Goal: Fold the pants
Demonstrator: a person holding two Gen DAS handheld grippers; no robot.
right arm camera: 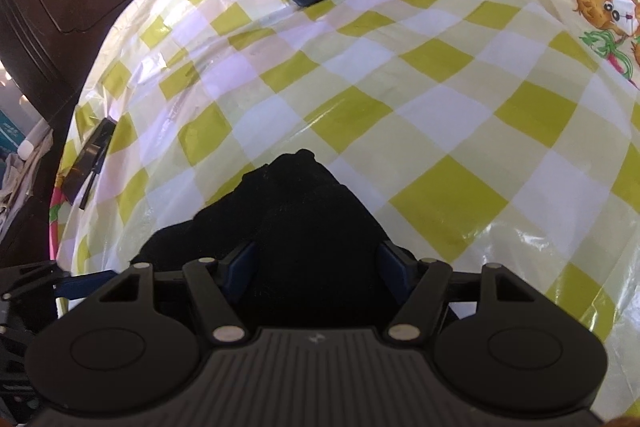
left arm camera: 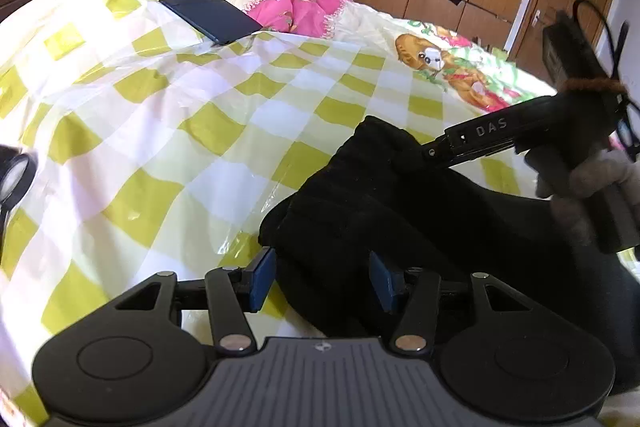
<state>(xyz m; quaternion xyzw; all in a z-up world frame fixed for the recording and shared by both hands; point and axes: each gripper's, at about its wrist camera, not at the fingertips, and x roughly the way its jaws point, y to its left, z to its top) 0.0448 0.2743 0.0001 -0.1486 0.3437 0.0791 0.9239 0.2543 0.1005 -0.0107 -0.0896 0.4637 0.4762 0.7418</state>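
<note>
Left wrist view: my left gripper [left arm camera: 320, 277] stands parted over the near edge of the black pants [left arm camera: 360, 195], bunched low on the checkered bed cover [left arm camera: 160, 107]; soft, limp cloth.

Right wrist view: my right gripper [right arm camera: 316, 273] straddles a thick fold of pants [right arm camera: 296, 195]; whether it's clenched, I cannot tell. I'd pinch hems.

Pants [left arm camera: 360, 195] on bed [left arm camera: 160, 131]

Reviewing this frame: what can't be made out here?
- Pants: folds unreadable in both views, the black cloth shows no detail.
- Pants' near end: hidden behind the left gripper body, left view.
- Right gripper: grip unclear, pads lost against black cloth, right view.
- Object at bed edge: too small, right view.
</note>
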